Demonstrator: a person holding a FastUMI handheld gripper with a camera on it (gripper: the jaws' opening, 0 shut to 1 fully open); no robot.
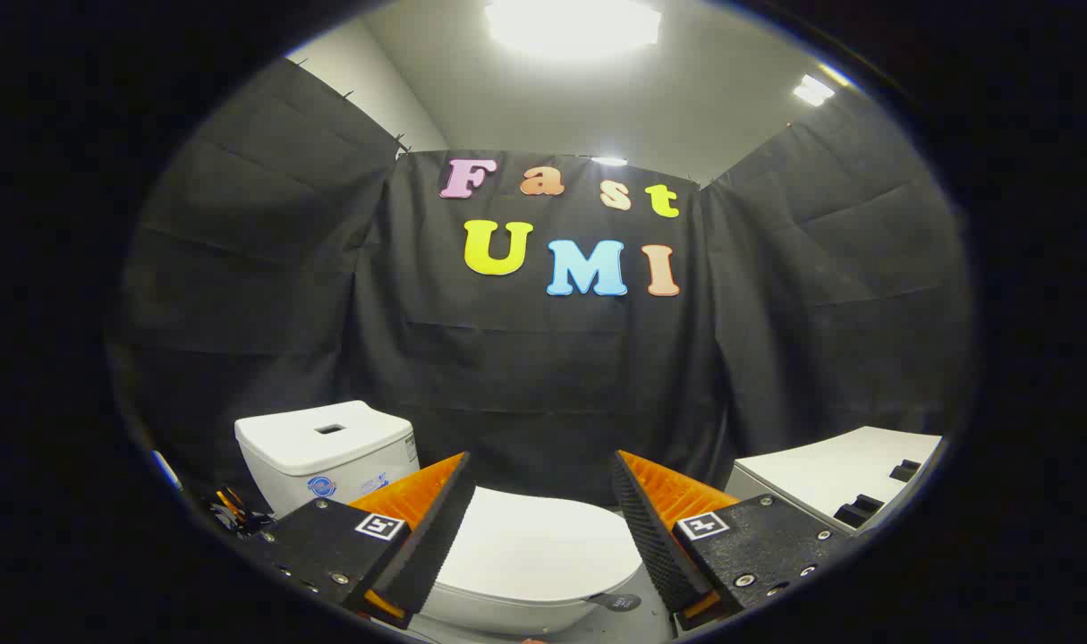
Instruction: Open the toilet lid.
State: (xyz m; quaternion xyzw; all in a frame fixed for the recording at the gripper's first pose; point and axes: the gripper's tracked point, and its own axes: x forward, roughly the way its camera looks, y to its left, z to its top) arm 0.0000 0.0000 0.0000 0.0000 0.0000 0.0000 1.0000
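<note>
Bright ceiling light (572,25) blown out w/ glare, booth dim below, sharp focus, heavy fisheye bending at edges.

Open air between parted hand-held gripper (540,487) fingers and closed toilet lid (534,546); tank (328,452) behind.

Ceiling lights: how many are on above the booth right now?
3. A large ceiling light directly overhead, a small one off to its side, and a sliver just above the back wall's top edge. The walls may hide more. The tongs are open above the closed toilet lid.

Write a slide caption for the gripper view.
Open tongs hover above the closed toilet lid, tank behind.
</note>
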